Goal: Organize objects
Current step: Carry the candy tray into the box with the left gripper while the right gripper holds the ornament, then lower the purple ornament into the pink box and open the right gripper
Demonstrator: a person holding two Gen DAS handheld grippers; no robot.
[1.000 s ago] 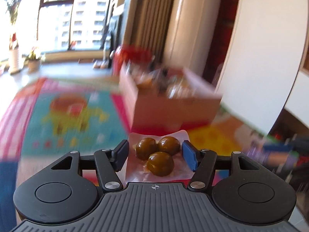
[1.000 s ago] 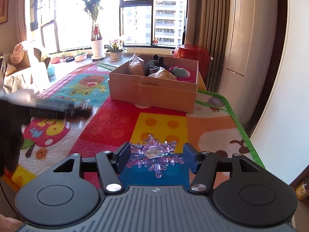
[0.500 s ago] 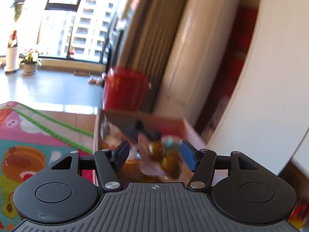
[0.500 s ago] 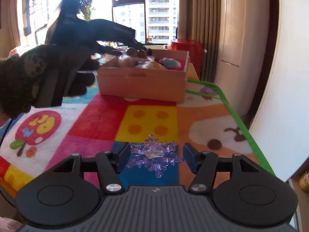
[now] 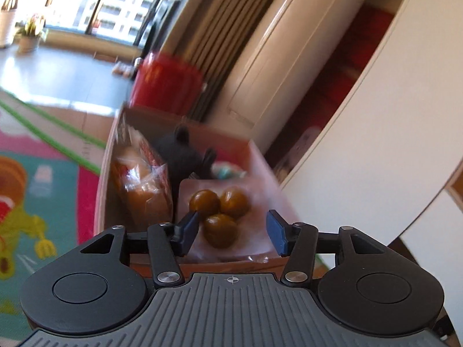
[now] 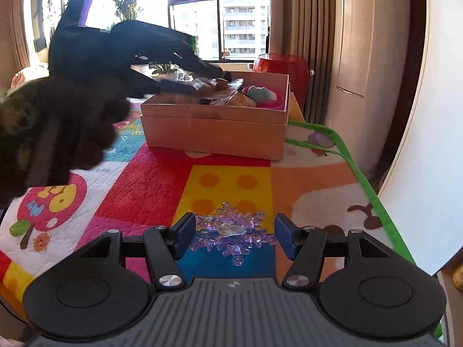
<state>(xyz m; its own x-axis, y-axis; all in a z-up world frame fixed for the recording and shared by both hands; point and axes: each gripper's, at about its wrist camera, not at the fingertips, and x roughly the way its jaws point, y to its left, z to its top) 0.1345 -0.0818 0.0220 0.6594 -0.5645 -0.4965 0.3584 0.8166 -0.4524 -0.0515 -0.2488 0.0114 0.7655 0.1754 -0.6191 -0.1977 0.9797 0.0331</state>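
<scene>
My left gripper hangs over the cardboard box with its jaws wide apart. A clear packet of three brown balls lies between and below the fingers, on the things in the box; whether the left pad touches it I cannot tell. In the right wrist view the left gripper reaches over the same box. My right gripper is open low over the play mat, with a purple crystal snowflake lying between its fingers, untouched.
The box holds a bagged bread snack, a black toy animal and a teal and pink item. A red stool stands behind it. The colourful mat ends in a green border near a white cabinet.
My left gripper carried the ball packet from above the mat to over the box and opened; the packet now lies in the box. My right gripper stayed over the snowflake.
</scene>
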